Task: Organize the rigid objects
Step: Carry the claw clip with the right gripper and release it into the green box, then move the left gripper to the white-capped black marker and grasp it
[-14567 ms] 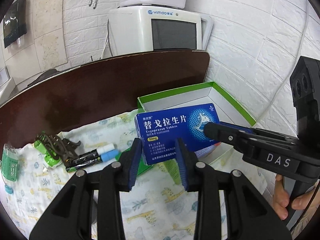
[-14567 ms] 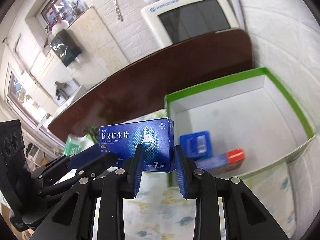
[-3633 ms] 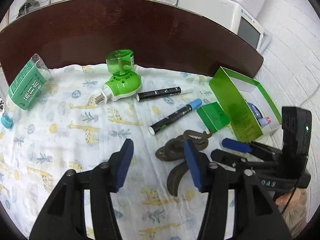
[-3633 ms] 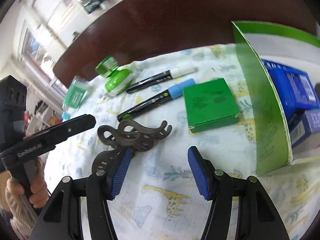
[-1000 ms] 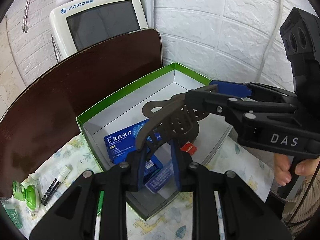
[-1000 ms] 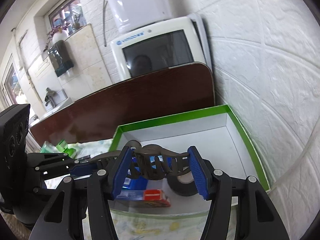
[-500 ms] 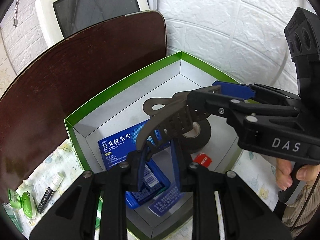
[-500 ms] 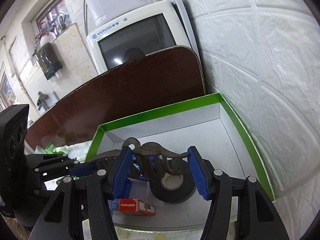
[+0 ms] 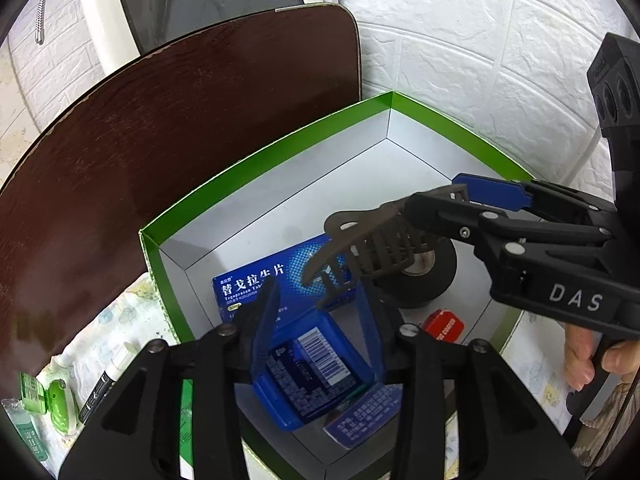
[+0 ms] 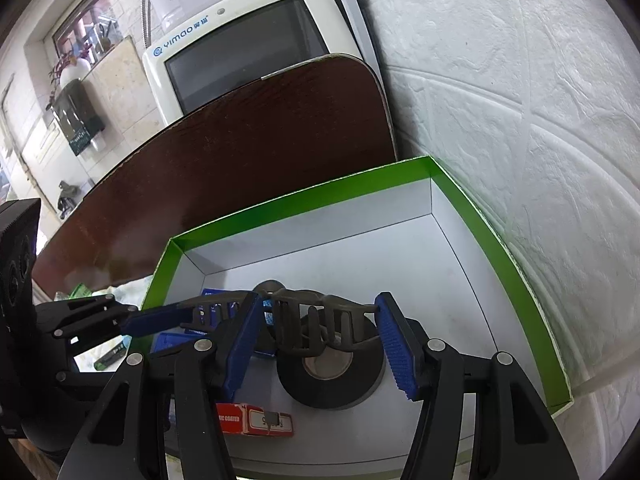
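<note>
Now | right hand-held gripper [image 10: 318, 344] spread wide yet clamping hair clip [image 9: 368, 240] endwise | clip hangs over tape roll [image 10: 328, 380], 6 o'clock in green box [image 10: 304, 196], probably for a drop inside | left hand-held gripper [image 9: 320, 312] parted, apparently empty.

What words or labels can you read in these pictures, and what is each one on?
"YIMAO": white appliance behind the board.
"DAS": right gripper body.
"替戈拉生片": blue medicine box in the green box; its smaller print is unreadable.
"COATED", partly cut off: small red box.
Barcode case: too small to read.
</note>
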Demonstrator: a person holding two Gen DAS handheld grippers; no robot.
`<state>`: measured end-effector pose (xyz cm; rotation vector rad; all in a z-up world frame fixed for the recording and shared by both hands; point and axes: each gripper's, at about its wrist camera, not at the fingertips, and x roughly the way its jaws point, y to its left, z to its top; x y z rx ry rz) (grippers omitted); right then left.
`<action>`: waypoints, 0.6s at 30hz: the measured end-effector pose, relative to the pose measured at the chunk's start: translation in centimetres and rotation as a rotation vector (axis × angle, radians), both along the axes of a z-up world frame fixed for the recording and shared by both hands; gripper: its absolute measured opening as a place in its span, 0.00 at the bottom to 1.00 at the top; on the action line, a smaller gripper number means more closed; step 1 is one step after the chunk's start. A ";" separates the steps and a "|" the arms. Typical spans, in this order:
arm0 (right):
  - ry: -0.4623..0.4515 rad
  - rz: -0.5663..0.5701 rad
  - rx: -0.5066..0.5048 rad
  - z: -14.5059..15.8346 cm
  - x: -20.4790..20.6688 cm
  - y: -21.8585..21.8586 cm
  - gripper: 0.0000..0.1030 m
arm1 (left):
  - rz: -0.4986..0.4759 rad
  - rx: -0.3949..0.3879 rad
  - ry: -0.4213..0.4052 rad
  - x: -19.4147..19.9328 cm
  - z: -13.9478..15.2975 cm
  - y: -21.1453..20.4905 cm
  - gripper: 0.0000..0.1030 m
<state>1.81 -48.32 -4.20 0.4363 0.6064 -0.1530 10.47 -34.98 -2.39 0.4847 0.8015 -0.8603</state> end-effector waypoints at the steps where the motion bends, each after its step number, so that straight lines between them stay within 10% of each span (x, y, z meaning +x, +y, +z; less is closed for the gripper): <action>1: -0.001 -0.007 -0.001 0.1 -0.1 0.0 0.59 | 0.002 -0.002 -0.004 -0.1 0.1 0.1 0.40; 18: -0.039 -0.027 -0.012 3.2 -2.7 2.1 0.59 | 0.086 -0.051 -0.052 -1.3 2.5 6.5 0.47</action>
